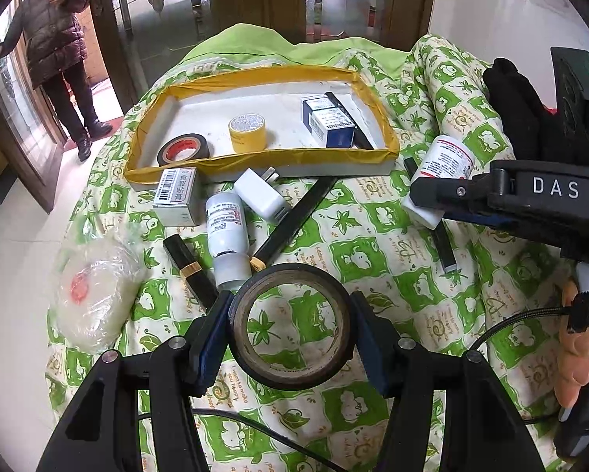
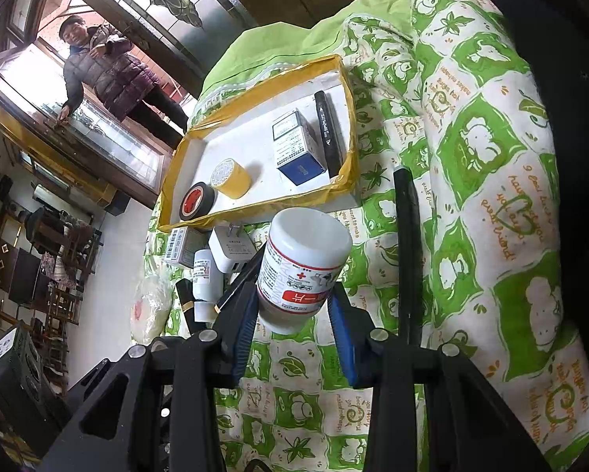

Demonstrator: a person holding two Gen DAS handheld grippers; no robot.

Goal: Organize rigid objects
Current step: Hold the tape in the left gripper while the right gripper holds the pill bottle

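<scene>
Left gripper [image 1: 291, 326] is clamped on a dark tape roll [image 1: 292, 369], 1 finger pressing each side, roll lying flat w/ the quilt [image 1: 373, 244] showing through its hole. Right gripper [image 2: 292, 314] grips a white bottle [image 2: 300, 271] w/ a red-and-white label, blue pads on both sides of it, cap end pointing away from the cam; in the left wrist view that bottle [image 1: 442, 173] sits off to the right, held above the quilt near the tray's right corner.

Tray [image 1: 176, 92] w/ yellow-taped rim rests on the green-and-white quilt, farther back. Inside it: black tape roll w/ red core [image 1: 182, 150] at the near-left, yellow tape roll [image 1: 247, 133] just beside it, blue-and-white box [image 1: 327, 120] toward the right, and a black pen [image 1: 349, 118] along the box's right side.

On the quilt just in front of the tray: a small grey box w/ barcode [image 1: 176, 196], a white charger plug [image 1: 261, 194] and a 2nd white bottle [image 1: 227, 236] lying on its side, all close together. Long black sticks w/ gold bands [image 1: 294, 220] cross near that bottle. Another black stick [image 1: 444, 244] lies partly under the right gripper. Clear plastic bag [image 1: 91, 291] sits at the quilt's left edge.

Someone in a dark puffer jacket [image 1: 52, 27] stands at the doorway, far left.
</scene>
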